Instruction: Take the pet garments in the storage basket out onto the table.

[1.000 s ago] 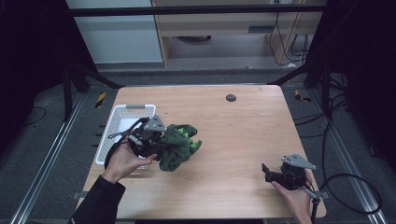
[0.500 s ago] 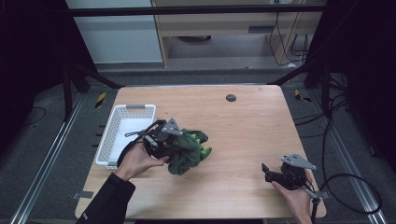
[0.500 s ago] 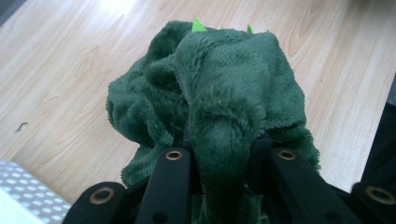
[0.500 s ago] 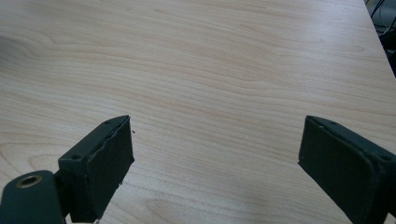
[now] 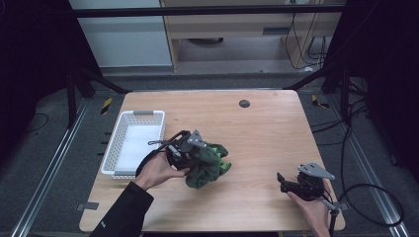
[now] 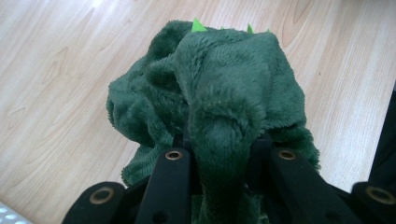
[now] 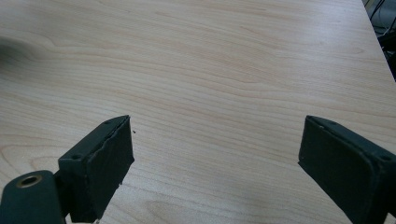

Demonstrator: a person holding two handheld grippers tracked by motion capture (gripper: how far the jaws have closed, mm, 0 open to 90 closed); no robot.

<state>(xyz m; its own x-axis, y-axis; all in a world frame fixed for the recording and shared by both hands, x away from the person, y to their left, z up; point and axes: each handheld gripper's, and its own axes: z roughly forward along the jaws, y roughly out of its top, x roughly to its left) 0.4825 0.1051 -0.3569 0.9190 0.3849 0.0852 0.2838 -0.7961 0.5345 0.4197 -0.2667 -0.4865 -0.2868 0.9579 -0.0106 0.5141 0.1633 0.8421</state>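
Observation:
A dark green plush toy (image 5: 207, 165) with bright green spikes lies bunched on the wooden table (image 5: 257, 128), left of centre. My left gripper (image 5: 195, 153) is shut on a fold of the plush toy (image 6: 219, 107); the fabric bulges up between the two black jaws in the left gripper view. At the table's front right my right gripper (image 5: 282, 181) rests low and open. In its own view the right gripper (image 7: 212, 154) has only bare wood between its wide-set pads.
A white slotted basket (image 5: 118, 148) stands at the table's left edge, just left of the toy. A small dark round spot (image 5: 244, 103) marks the table near its far edge. Cables trail off the right side.
My left gripper has carried the plush toy to the right, away from the basket, and a little lower. The right gripper has stayed where it was.

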